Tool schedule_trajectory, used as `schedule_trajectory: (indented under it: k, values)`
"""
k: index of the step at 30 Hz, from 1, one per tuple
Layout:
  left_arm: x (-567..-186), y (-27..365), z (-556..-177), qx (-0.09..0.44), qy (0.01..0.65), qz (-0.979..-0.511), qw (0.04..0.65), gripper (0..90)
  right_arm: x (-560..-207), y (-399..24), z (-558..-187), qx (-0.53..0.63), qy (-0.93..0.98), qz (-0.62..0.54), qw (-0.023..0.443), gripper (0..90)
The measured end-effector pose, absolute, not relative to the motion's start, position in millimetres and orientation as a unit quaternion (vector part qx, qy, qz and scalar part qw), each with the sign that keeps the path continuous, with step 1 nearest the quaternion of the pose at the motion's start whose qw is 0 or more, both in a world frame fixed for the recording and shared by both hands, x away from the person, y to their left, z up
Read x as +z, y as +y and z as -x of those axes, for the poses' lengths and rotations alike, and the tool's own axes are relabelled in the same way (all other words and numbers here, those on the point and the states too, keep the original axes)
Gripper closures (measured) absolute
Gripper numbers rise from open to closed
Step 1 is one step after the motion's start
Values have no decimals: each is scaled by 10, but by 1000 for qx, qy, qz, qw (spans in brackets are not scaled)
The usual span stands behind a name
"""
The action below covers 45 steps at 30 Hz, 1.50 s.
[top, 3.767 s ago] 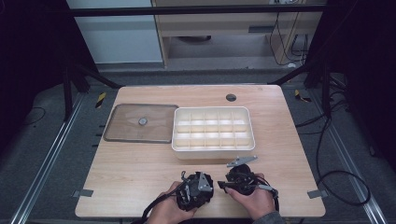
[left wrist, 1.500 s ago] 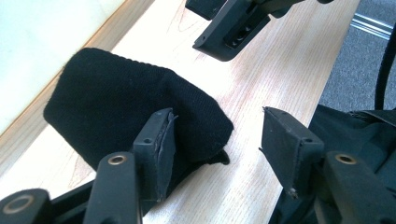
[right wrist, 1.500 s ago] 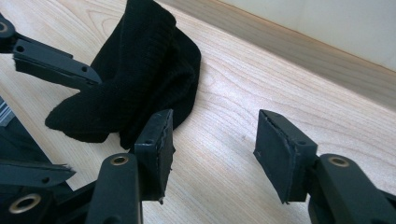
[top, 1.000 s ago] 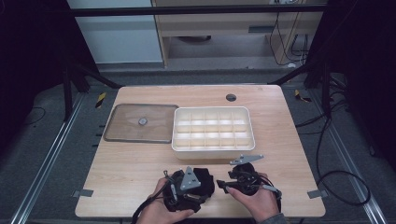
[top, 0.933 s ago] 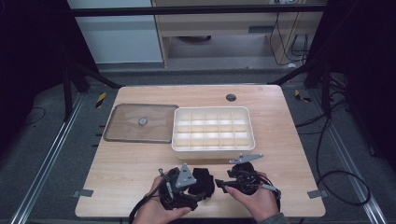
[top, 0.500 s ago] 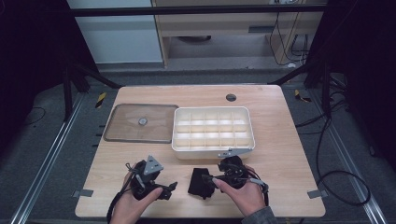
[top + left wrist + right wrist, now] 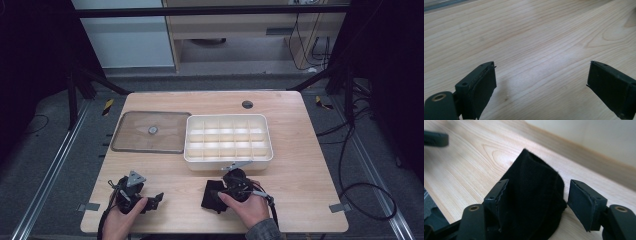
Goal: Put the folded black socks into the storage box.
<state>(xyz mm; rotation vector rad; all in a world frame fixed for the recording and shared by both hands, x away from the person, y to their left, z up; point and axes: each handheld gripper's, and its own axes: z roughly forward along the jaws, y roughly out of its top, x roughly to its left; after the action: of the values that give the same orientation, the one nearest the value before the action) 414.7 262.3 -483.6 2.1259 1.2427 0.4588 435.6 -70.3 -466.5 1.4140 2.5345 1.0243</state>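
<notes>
Black cloth sits between the right gripper's closing fingers; left gripper released.

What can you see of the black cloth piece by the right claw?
The black cloth looks like soft, felt-like fabric, folded into a rounded bundle with a humped top. It lies on the wooden table, just in front of the white compartment box. It sits between the right claw's jaws; the left jaw touches it, the right jaw stands slightly off it.
</notes>
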Motion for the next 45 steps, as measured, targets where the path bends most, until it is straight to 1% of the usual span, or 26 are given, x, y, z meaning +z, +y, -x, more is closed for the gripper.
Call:
schedule_trajectory:
  k: [8, 20, 28, 34, 37, 42, 45]
  values:
    - [-4878, 2690, -4115, 175, 474, -807, 305, 91, -4772, -655, -4371, 311, 826, -469, 25, 346]
    - [-4892, 2685, -4113, 172, 473, -810, 302, 108, -4778, -588, -4387, 297, 830, -473, 14, 385]
    - [-4904, 2684, -4115, 170, 471, -813, 298, 133, -4750, -556, -4413, 284, 832, -476, -6, 482]
    - [-4909, 2707, -4132, 169, 475, -810, 299, 130, -4751, -570, -4444, 288, 833, -472, -31, 568]
    - [-4908, 2718, -4138, 171, 475, -810, 298, 127, -4758, -579, -4455, 294, 835, -464, -36, 606]
    - [-4916, 2769, -4152, 176, 480, -807, 295, 119, -4727, -608, -4436, 304, 836, -456, -39, 637]
    - [-4920, 2800, -4159, 178, 483, -805, 295, 116, -4648, -677, -4404, 314, 835, -450, -29, 637]
